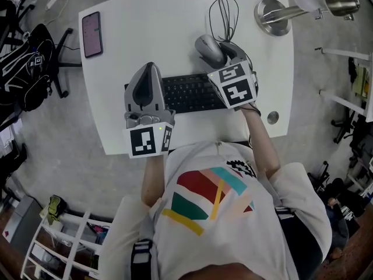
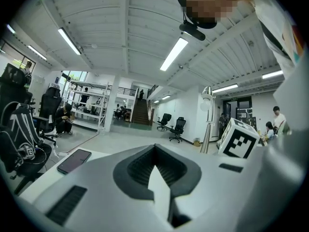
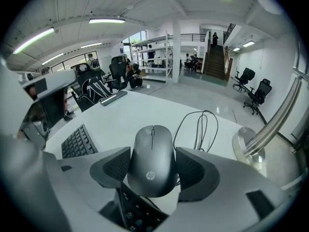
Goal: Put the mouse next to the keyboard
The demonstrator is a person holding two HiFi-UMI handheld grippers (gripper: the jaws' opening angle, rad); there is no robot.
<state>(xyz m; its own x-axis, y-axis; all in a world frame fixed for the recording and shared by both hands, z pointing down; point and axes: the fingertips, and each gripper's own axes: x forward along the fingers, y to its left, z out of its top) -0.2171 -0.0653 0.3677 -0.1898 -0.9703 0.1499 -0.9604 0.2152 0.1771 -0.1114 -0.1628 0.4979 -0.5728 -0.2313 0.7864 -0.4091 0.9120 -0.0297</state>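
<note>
**Head view: mouse gripped on my right, not yet set down beside the keyboard**

At the far left of the white bench a phone lies flat, well apart from everything else. Next comes my left gripper, held over the left end of the keyboard. Its jaws are closed together with nothing between them, and the left gripper view shows only room and bench past their tips. It plays no part in this step.

The keyboard lies across the near middle of the bench, square to me. At its right end my right gripper is clenched on the mouse, one dark pad pressed against each flank. The mouse sits at the keyboard's far right corner with its nose pointing away from me. In the right gripper view a few keys show beneath its tail, so I judge it is lifted a little rather than resting.

Right of that, a loose black cable loops on the bench, and a lamp base stands beyond it.

I read this as the carry-and-place step. Next I need to shift the mouse right, clear of the keys and short of the cable. Then I lower it flat onto bare bench just beside the keyboard's right edge and spread the jaws.
</note>
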